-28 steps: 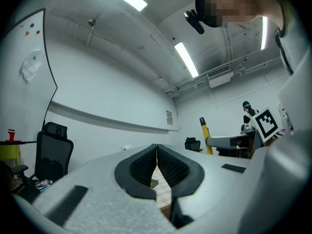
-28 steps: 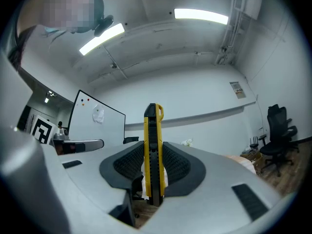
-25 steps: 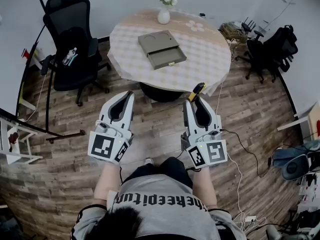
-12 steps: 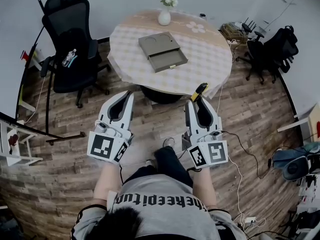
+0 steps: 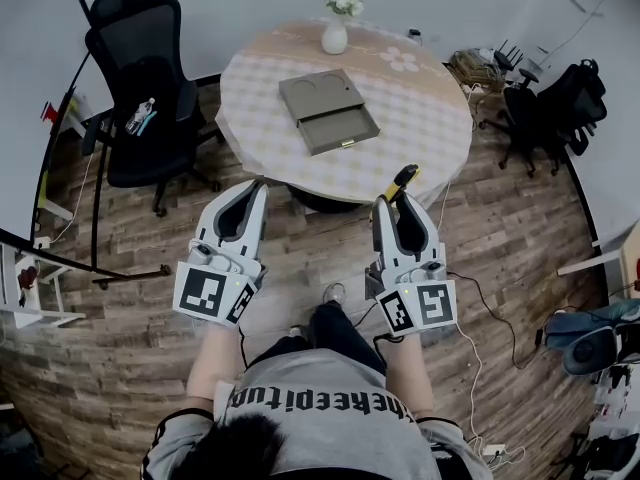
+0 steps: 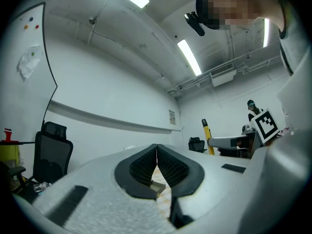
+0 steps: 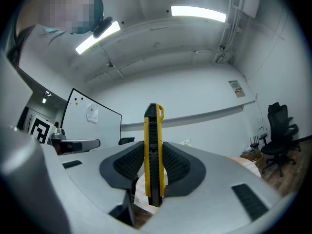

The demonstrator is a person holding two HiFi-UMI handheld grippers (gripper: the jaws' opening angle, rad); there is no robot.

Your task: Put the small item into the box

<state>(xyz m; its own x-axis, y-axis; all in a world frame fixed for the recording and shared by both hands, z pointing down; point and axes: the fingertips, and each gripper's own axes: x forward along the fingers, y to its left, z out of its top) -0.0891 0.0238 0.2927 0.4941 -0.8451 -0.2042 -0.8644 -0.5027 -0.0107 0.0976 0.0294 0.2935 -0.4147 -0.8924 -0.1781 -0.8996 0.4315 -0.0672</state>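
Protruding from the right gripper (image 5: 397, 203) at lower centre, a slim yellow-and-black utility knife (image 7: 153, 155) is clamped edge-on between its jaws. The left gripper (image 6: 156, 149) is pressed closed on nothing. Compared with one second earlier, the table (image 5: 420, 118) and grey-brown box (image 5: 322, 93) are seen lower in the frame. The box's drawer (image 5: 338, 128) is pulled out and appears empty.

Bench (image 5: 420, 118) top largely bare around the box (image 5: 328, 110); only a flower vase (image 5: 335, 36) stands at the far rim (well apart from the box). Approach from the near side is open floor (image 5: 300, 253). Black office chair (image 5: 140, 88) blocks the left flank; a second chair (image 5: 545, 118) and floor cables (image 5: 505, 318) crowd the right.
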